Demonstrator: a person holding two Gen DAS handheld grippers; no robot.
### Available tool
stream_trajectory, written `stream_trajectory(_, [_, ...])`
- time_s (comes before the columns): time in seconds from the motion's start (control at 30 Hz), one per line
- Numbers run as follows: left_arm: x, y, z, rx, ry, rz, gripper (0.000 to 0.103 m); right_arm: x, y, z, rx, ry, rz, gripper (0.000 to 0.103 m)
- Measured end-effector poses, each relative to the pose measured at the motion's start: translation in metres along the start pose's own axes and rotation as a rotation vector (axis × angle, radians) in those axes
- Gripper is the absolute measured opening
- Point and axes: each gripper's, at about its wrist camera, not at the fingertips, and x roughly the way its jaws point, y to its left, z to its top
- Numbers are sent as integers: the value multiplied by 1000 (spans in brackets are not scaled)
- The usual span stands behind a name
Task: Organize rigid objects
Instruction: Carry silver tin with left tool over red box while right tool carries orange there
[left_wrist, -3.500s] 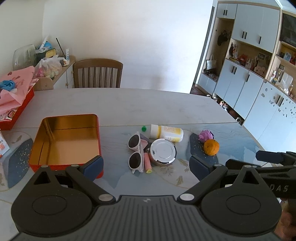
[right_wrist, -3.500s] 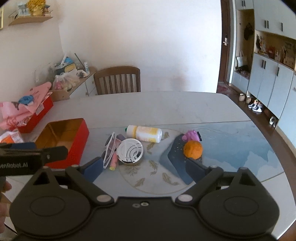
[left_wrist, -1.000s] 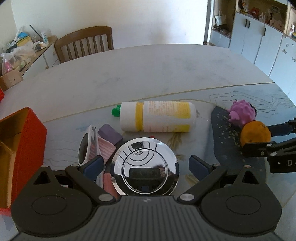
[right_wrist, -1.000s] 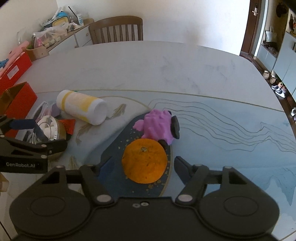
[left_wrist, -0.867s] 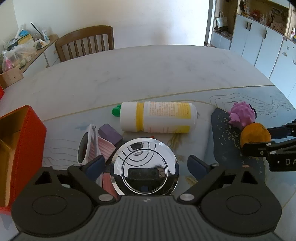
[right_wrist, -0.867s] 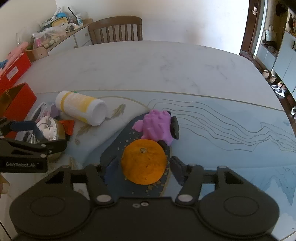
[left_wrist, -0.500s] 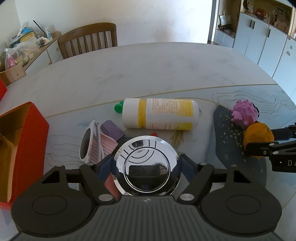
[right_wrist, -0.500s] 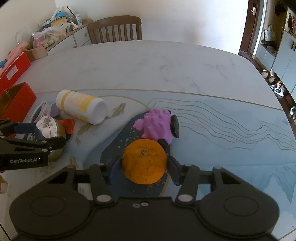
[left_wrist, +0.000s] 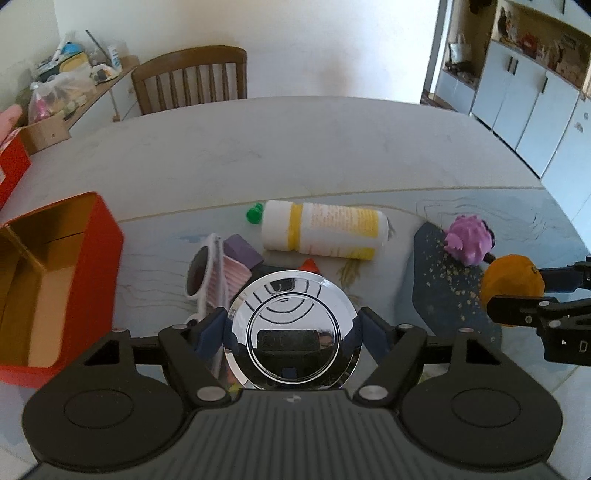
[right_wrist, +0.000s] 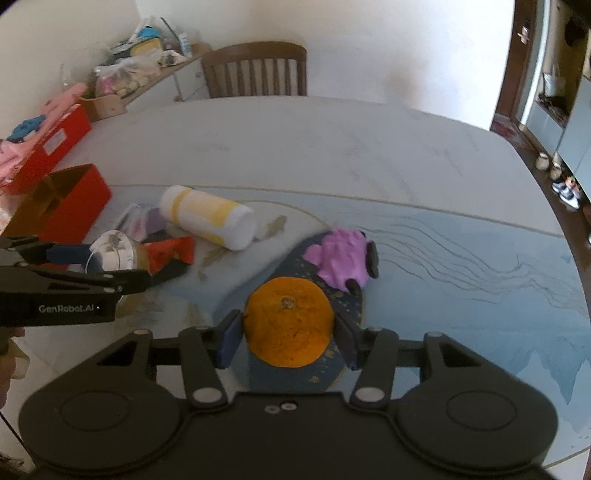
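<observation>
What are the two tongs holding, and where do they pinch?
The left tongs pinch the shiny round tin by its two opposite sides. The right tongs pinch the orange the same way, across its middle.

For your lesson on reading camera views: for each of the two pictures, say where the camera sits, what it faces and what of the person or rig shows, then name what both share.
Left wrist: on the left gripper, looking down along its fingers, shut on the tin; right gripper at the right edge.
Right wrist: on the right gripper, looking down along its fingers, shut on the orange; left gripper and part of a hand at left.
Shared: tin, orange, bottle, purple toy, red box, chair.
</observation>
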Motion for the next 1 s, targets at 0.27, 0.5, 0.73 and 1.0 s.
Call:
stream_trajectory(0.27, [-36,26,5,-73,-21,-3,77,-25,34,20,-87,-38,71,52])
stream_trajectory(0.5, [-66,62,11,-98,-54,-1,77,-36,76,41,-155,-79,103,52])
stream_trajectory(0.73, [-85,112,17,-131,-80,2,77,-36,128,62,-207,-99,136,52])
stream_trajectory(1.0, [-86,172,24,-141,-94,17,77,-23,193,81,-271,-118,149,52])
